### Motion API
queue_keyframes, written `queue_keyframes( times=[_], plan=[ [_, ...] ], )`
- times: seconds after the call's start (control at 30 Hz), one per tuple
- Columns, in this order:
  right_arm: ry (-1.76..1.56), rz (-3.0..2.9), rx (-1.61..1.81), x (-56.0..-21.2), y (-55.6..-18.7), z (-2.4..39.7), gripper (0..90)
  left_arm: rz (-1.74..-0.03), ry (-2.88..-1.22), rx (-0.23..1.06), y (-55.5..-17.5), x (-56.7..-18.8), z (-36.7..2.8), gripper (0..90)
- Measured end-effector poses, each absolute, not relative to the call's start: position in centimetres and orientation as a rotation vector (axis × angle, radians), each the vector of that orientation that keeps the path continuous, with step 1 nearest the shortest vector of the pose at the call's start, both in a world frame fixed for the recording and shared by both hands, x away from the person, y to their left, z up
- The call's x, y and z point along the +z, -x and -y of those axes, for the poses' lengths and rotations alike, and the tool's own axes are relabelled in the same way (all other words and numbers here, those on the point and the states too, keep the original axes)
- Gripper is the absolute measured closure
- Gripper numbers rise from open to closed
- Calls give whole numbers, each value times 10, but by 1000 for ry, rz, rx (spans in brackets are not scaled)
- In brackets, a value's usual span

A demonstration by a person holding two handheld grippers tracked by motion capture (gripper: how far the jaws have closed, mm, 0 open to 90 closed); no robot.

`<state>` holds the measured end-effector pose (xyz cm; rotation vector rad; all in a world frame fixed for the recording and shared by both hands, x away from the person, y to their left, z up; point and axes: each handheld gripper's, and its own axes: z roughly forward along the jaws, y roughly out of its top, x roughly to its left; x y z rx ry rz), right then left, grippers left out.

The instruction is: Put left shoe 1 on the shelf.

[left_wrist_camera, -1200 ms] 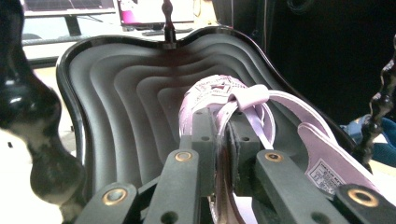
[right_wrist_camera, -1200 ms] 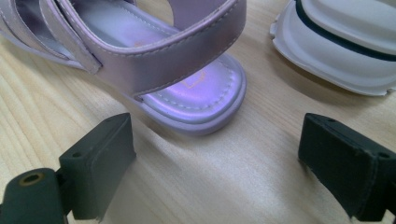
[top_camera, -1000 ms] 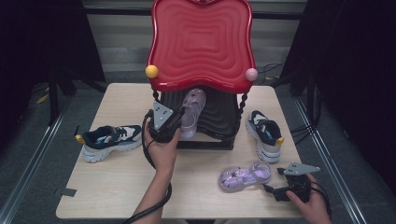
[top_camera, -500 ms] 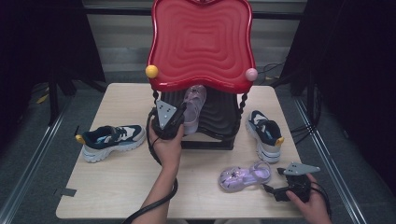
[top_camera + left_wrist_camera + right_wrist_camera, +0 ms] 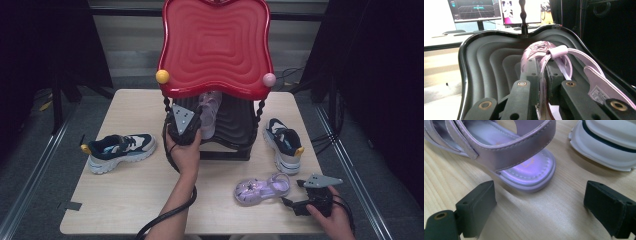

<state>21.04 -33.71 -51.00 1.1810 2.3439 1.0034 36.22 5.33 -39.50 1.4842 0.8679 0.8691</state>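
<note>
While the left tool [image 5: 186, 131] reaches into the black shell case [image 5: 235, 125] under its raised red lid [image 5: 215, 45] in the high view, it grips a lilac sandal [image 5: 209, 112] lying inside. A second sandal [image 5: 262, 188] lies on the tabletop [image 5: 125, 195] just beside the right tool [image 5: 300, 205], between two sneakers [image 5: 120, 150] [image 5: 284, 144].

From the left gripper view, the jaws are closed on the sandal's strap [image 5: 541, 82] inside the case [image 5: 486, 65].

From the right gripper view, the jaws stand wide open and empty, with the second sandal's heel [image 5: 529, 175] near them but not touching.
</note>
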Motion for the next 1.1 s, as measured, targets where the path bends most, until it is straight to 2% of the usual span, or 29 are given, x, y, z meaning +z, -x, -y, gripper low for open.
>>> queue_keyframes(
  times=[0.77, 1.1],
  plan=[
    [-1180, -2343, 1001, -510, -210, 337, 99, -917, -1418, 1000, -375, -405, -40, 818],
    [-1174, -2345, 1004, -510, -210, 337, 99, -910, -1489, 954, -371, -409, -39, 776]
  ],
)
